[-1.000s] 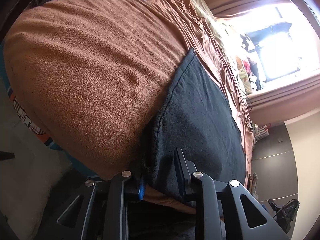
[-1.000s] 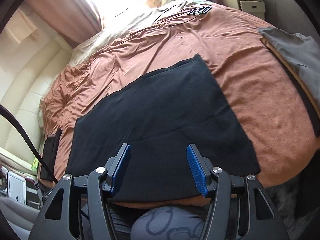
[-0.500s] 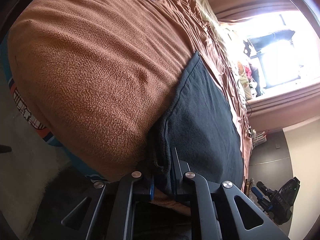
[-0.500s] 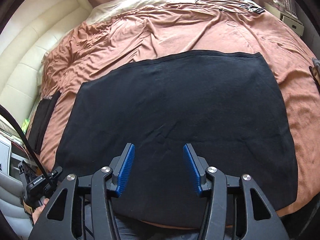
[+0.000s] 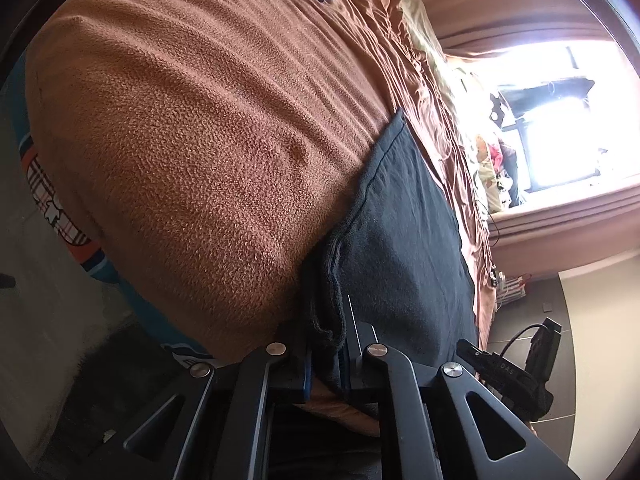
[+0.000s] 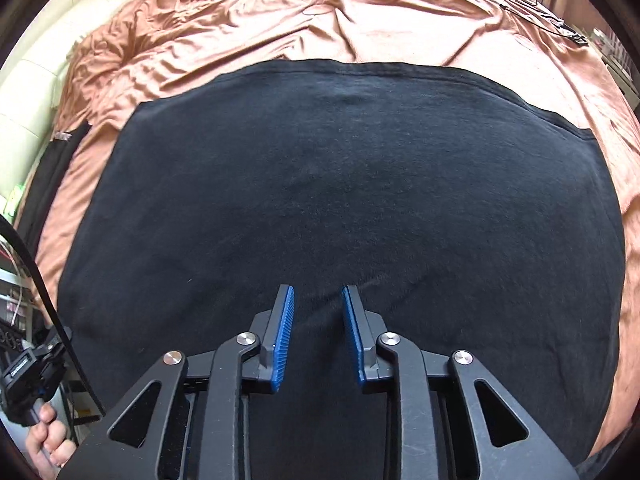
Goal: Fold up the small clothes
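Left gripper [image 5: 326,354] clamps the black garment's [image 6: 340,184] near edge while right gripper [image 6: 318,330], narrowing but ungripped, must pinch next.

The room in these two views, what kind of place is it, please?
Most likely a bedroom at home: a wide bed under a rumpled brown sheet, a padded cream headboard at its side, and a curtained window. A black garment lies spread on it.

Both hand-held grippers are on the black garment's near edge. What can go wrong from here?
1. The left hand-held gripper pinches only a bunched corner of the black garment; it may slip out when lifted.
2. The right hand-held gripper has just been closing, with a gap left and flat cloth between the pads; it may catch the brown blanket underneath too.
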`<state>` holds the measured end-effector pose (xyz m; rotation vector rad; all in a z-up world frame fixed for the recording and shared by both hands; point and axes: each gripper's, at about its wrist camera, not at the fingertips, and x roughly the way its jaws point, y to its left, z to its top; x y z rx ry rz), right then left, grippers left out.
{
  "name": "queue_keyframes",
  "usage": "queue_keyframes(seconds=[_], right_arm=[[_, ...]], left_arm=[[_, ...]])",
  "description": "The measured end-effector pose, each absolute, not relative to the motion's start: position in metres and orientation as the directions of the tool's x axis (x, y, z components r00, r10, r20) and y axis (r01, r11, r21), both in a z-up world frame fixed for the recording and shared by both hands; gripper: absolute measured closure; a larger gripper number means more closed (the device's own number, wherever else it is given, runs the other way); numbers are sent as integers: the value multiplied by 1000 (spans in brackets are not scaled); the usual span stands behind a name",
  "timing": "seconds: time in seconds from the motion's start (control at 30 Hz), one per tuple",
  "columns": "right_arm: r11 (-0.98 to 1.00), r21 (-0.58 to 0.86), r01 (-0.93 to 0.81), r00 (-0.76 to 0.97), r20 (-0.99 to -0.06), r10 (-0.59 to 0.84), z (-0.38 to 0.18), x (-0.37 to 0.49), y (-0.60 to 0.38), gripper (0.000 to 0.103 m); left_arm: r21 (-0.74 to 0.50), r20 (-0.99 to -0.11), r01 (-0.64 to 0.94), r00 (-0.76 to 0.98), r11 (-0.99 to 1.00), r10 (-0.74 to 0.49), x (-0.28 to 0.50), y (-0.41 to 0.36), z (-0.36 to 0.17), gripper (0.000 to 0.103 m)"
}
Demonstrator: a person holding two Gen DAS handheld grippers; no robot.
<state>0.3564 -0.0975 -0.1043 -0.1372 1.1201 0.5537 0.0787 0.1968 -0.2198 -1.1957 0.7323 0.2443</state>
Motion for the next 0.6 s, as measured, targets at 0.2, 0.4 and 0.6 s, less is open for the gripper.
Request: queue_keyframes(seconds=[0.2, 0.4, 0.6], right_arm=[[868, 145, -475, 341, -879, 333, -117, 379, -80, 85], [868, 125, -480, 362, -873, 326, -118, 402, -66, 85], [869, 113, -482, 375, -870, 321, -117, 427, -53, 85]], left_arm=[[-774, -619, -546, 760, 320, -200, 73, 198, -222, 92], [-771, -627, -566, 757, 293, -185, 71, 195, -221, 92], [-776, -626, -585, 761, 235, -171, 66, 192, -222, 92]])
